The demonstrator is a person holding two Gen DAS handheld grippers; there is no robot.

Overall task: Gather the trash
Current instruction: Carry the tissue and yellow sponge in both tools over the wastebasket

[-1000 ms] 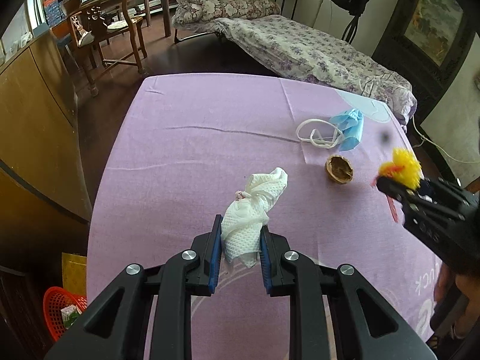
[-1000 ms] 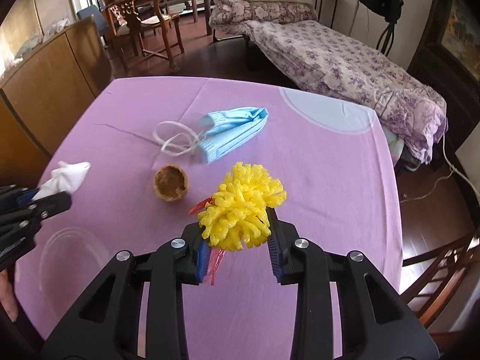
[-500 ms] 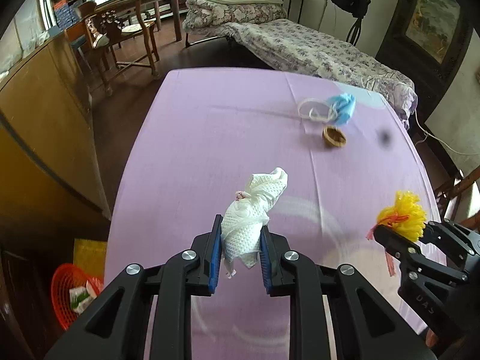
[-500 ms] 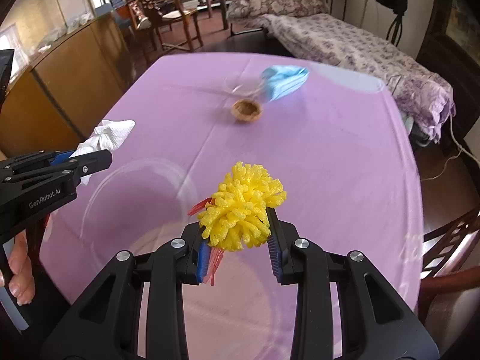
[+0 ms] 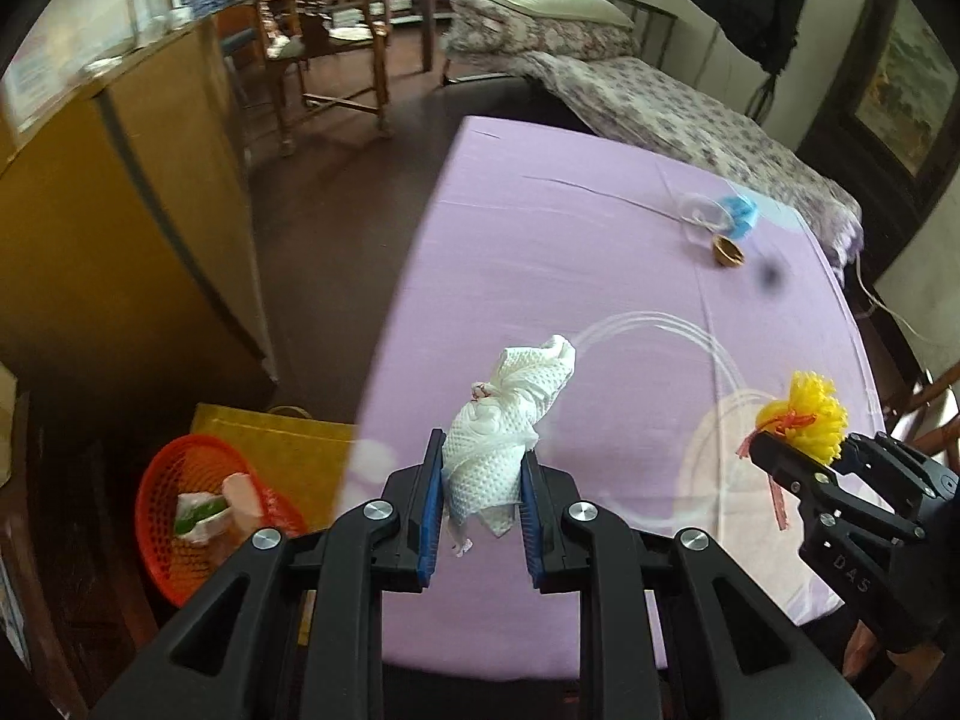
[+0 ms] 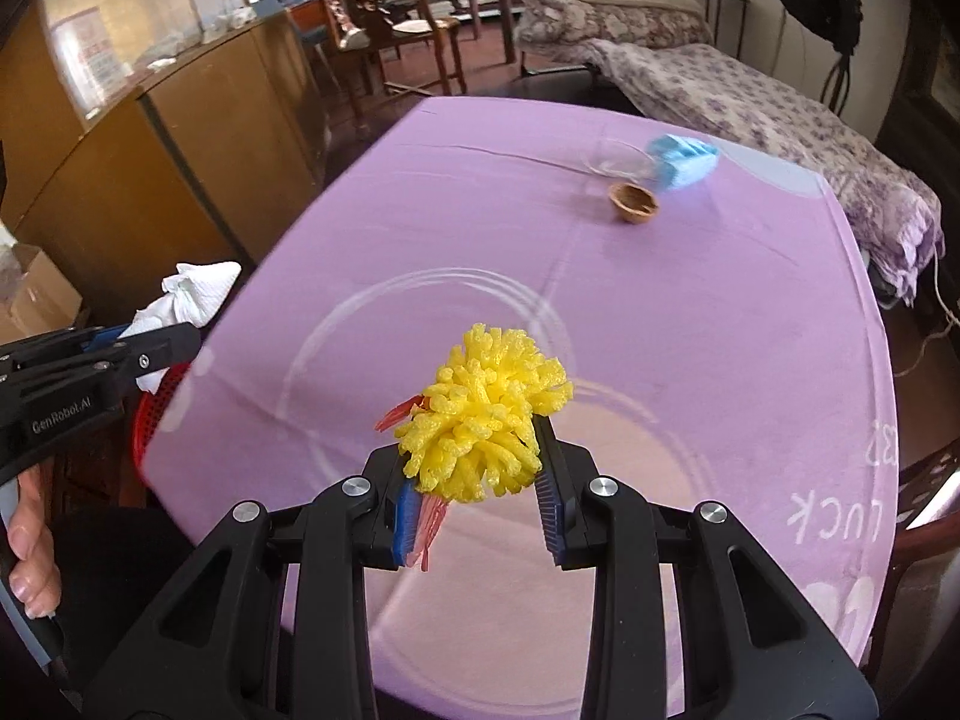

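Note:
My left gripper (image 5: 482,468) is shut on a crumpled white paper towel (image 5: 504,420) and holds it above the near left edge of the purple table (image 5: 540,252). My right gripper (image 6: 477,480) is shut on a yellow foam net with red strips (image 6: 486,414) above the table's near side. The towel also shows in the right wrist view (image 6: 192,294), and the foam net in the left wrist view (image 5: 804,414). A blue face mask (image 6: 684,159) and a brown nutshell (image 6: 633,201) lie far on the table. An orange trash basket (image 5: 198,510) with some trash stands on the floor at the left.
A yellow bag (image 5: 282,438) lies on the floor beside the basket. A wooden cabinet (image 5: 120,228) runs along the left. Wooden chairs (image 5: 324,60) and a bed with floral bedding (image 5: 690,108) stand behind the table.
Both grippers have pulled back toward the table's near edge and swung left with their loads. The basket on the floor has come into fuller view.

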